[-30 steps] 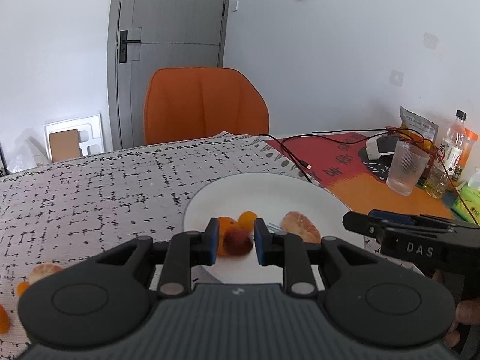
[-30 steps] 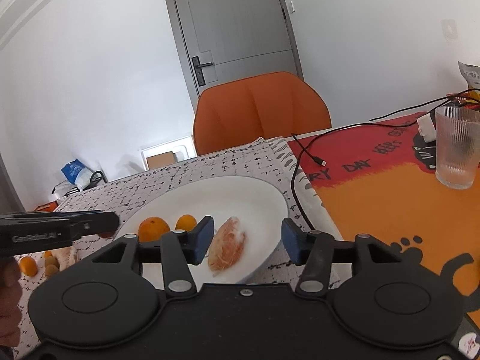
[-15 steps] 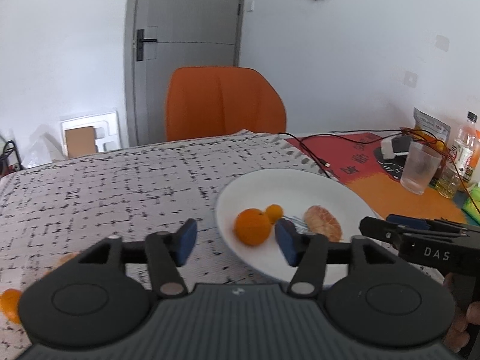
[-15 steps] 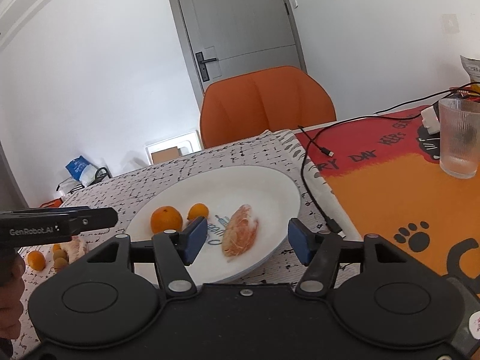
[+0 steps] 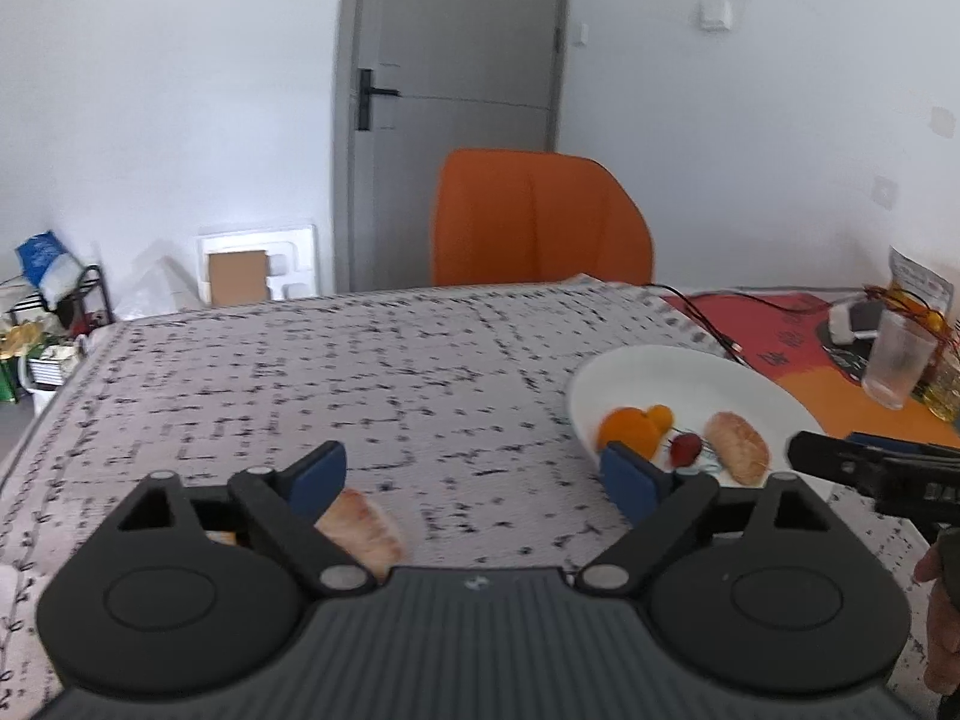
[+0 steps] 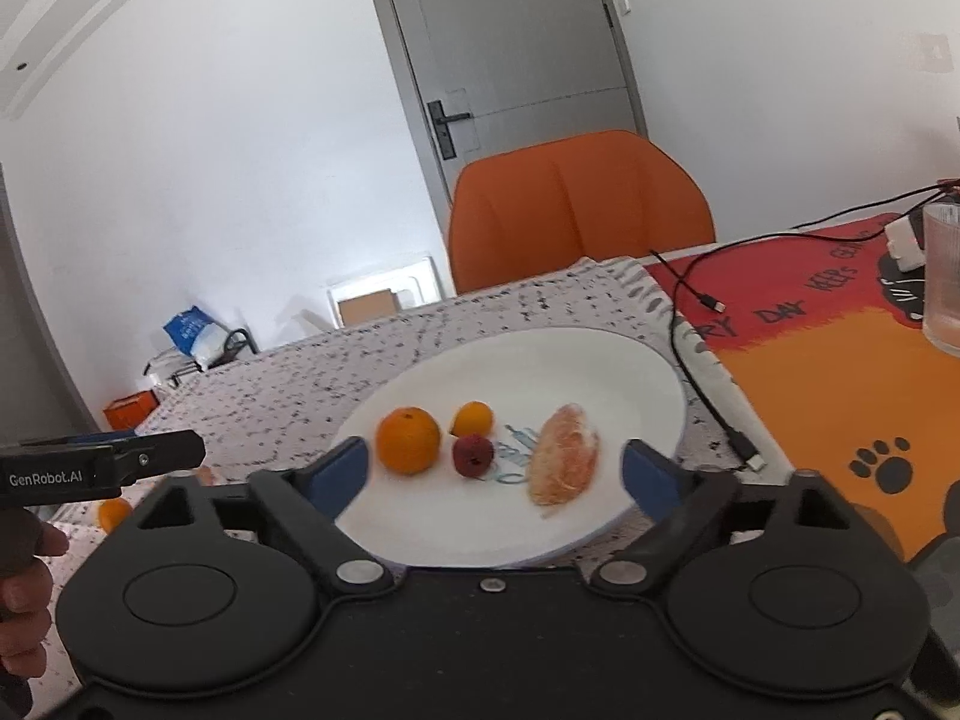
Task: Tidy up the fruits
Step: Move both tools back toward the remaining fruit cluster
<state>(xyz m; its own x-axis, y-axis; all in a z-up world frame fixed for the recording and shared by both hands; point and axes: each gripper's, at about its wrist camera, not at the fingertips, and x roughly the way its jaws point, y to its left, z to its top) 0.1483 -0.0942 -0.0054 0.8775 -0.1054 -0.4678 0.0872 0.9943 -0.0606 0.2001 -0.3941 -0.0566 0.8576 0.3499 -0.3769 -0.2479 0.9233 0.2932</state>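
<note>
A white plate (image 6: 600, 372) holds an orange (image 6: 408, 441), a small kumquat (image 6: 473, 418), a red lychee (image 6: 473, 456) and a peeled citrus piece (image 6: 565, 453). My right gripper (image 6: 495, 474) is open and empty, hovering over the plate's near edge. In the left wrist view the plate (image 5: 690, 378) lies to the right. My left gripper (image 5: 474, 480) is open and empty over the patterned cloth. A peeled citrus piece (image 5: 363, 525) lies on the cloth beside its left finger. A small orange fruit (image 6: 114, 511) lies on the cloth left of the plate.
An orange chair (image 5: 540, 222) stands behind the table. A black cable (image 6: 690, 324) runs past the plate's right edge. A glass (image 6: 942, 276) stands on the red and orange mat (image 6: 840, 372) at the right. Bottles and a bag (image 5: 924, 294) sit beyond the glass.
My left gripper let go of the red lychee onto the plate, opened wide and swung left over the cloth. My right gripper opened wider and stayed over the plate.
</note>
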